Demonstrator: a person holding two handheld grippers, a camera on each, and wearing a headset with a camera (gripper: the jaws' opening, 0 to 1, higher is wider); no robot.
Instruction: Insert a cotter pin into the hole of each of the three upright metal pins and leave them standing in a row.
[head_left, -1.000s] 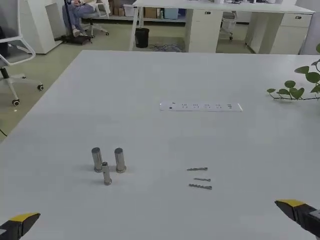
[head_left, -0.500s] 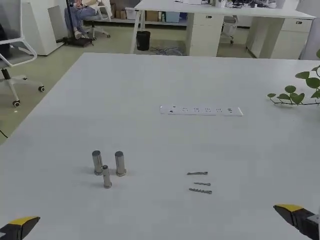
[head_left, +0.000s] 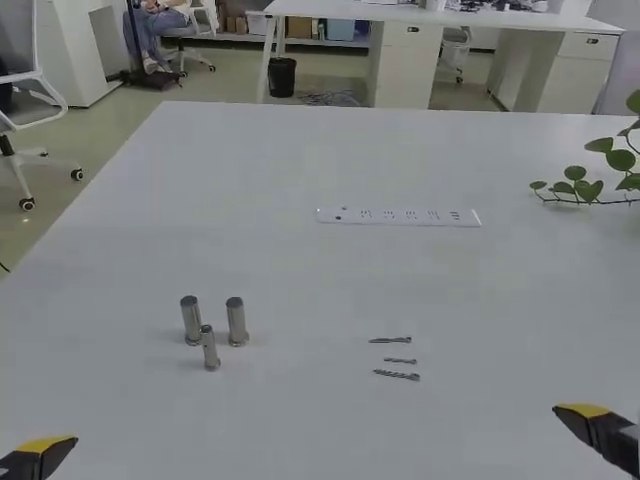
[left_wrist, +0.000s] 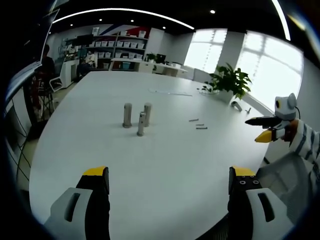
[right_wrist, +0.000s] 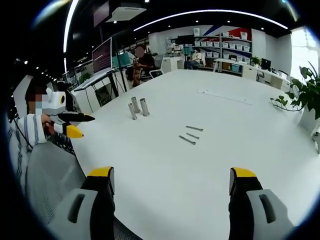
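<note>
Both my left claw (left_wrist: 168, 172) and my right claw (right_wrist: 170, 172) hung low at the near edge of the tabletop (head_left: 300, 160), jaws spread wide, gripping nothing. Three metal pins (head_left: 210, 345) stood upright in a tight cluster toward my left; three cotter pins (head_left: 400, 361) lay loose, well apart to their right.

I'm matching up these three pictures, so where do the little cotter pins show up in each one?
Head view: the cotter pins lie low, right of centre, to the right of the upright metal pins.
Left gripper view: cotter pins right of centre.
Right gripper view: cotter pins near the centre.
Shared landmark: the white power strip lies on the table beyond them in every view.
</note>
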